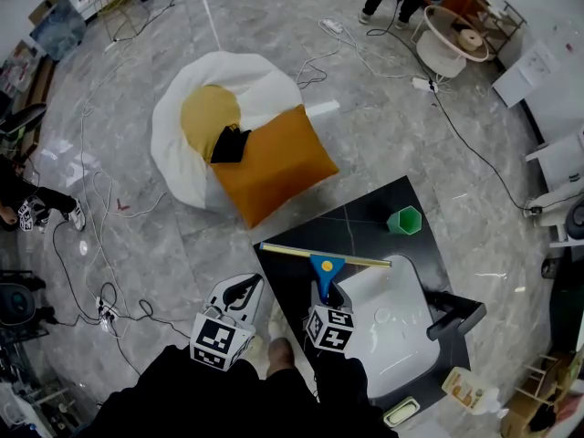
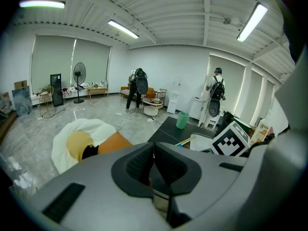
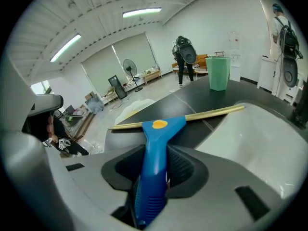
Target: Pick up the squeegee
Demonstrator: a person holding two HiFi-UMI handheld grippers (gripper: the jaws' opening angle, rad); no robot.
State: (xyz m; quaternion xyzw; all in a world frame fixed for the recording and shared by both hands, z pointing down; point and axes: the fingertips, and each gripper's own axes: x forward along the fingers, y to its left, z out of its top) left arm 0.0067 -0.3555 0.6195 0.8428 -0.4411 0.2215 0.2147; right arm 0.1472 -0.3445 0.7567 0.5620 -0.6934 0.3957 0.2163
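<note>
Beanbag (image 1: 173, 144) with an orange cushion (image 1: 278, 162) lies at eleven o'clock from the black surface (image 1: 365, 213). The squeegee (image 1: 326, 263) lies across that surface, its blue handle clenched in the right gripper's (image 1: 325, 290) jaws. At nine o'clock from it, the left gripper's (image 1: 244, 286) jaws are pressed together, empty.

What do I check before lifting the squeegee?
1. Handle seated: ok. The squeegee has its blue handle centred between the right tongs.
2. Grip: ok. The pads press on both sides of the handle.
3. Blade free: ok. It lies across the black table with nothing on top of it.
4. Blade end against the white tub: cannot tell. It reaches the rim, but contact is unclear.
5. Clearance: ok. The green cup stands apart, beyond the blade.
6. Left tongs: ok. They are shut, empty and off to the side.
</note>
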